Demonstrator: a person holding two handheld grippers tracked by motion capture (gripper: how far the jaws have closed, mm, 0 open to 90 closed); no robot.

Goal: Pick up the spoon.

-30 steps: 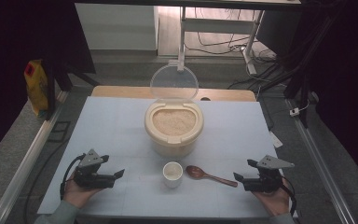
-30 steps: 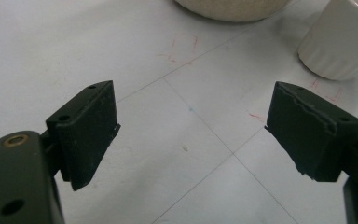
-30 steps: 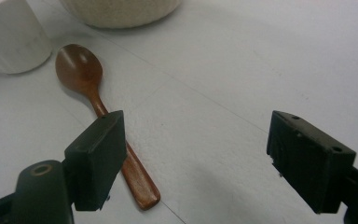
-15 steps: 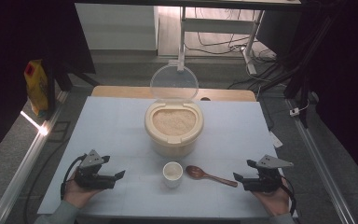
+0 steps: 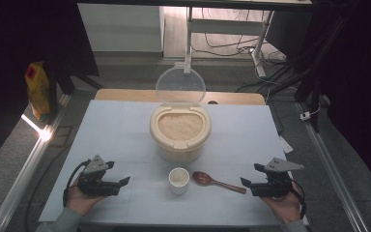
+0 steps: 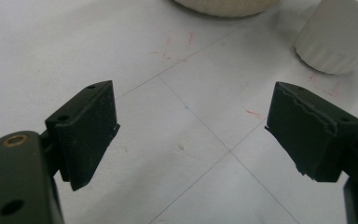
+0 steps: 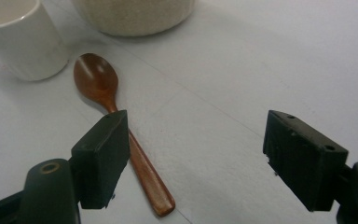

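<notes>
A cream rice container full of rice stands mid-table with its clear lid tipped up behind it. In front of it sit a small white cup and a brown wooden spoon, bowl toward the cup. My left gripper rests open at the front left, left of the cup, jaws empty. My right gripper rests open at the front right, with the spoon's handle end just by its left jaw.
The white table has faint grid lines and red marks. A yellow carton stands off the table at the far left. Metal rails run along both sides. A white frame and cables lie beyond the far edge.
</notes>
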